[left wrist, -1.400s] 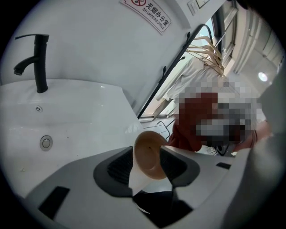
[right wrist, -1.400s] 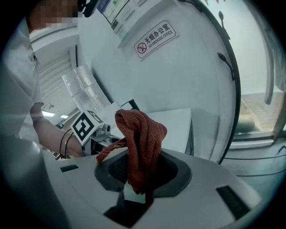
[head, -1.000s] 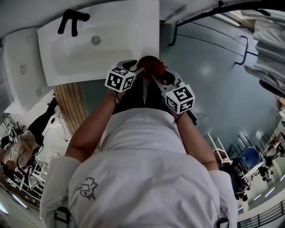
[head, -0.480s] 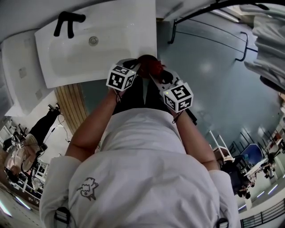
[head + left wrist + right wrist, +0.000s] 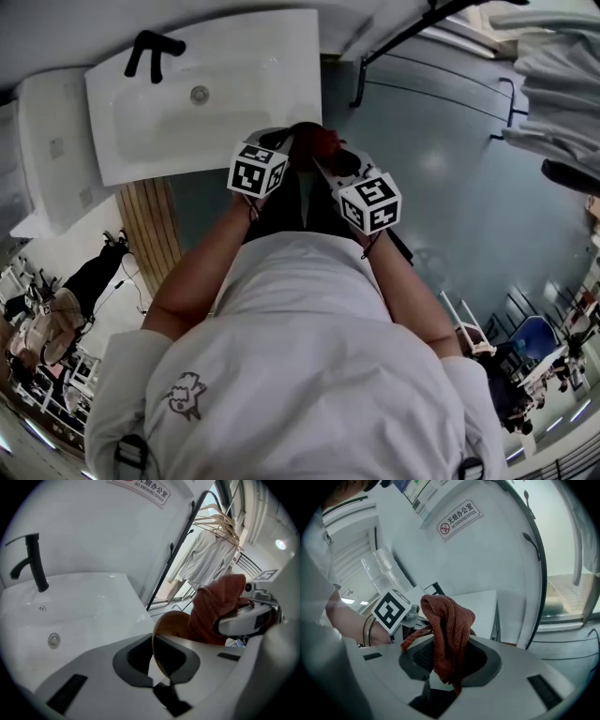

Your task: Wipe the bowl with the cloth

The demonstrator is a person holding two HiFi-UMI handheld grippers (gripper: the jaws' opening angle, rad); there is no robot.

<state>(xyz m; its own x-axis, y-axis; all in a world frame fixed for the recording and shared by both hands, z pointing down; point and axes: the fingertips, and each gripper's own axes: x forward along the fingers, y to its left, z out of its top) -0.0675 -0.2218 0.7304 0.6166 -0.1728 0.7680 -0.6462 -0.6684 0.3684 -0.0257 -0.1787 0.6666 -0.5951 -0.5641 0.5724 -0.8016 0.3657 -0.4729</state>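
Rust-red cloth (image 5: 447, 620) hangs pinched in the right tool (image 5: 451, 667), bunched ready for wiping. The left tool (image 5: 157, 660) has just closed its jaws on the brown bowl (image 5: 172, 625) by its rim (a thin, edge-on grip), steadying it mid-air beside the sink (image 5: 84, 606), near the cloth.

White washbasin (image 5: 281, 66) at the far left, black tap (image 5: 150, 49) on its far rim, round drain (image 5: 199, 94) in its bowl, grey-blue floor (image 5: 450, 206) to the right.

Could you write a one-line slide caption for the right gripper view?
Right claw clamps a rust-red cloth, ready for wiping.
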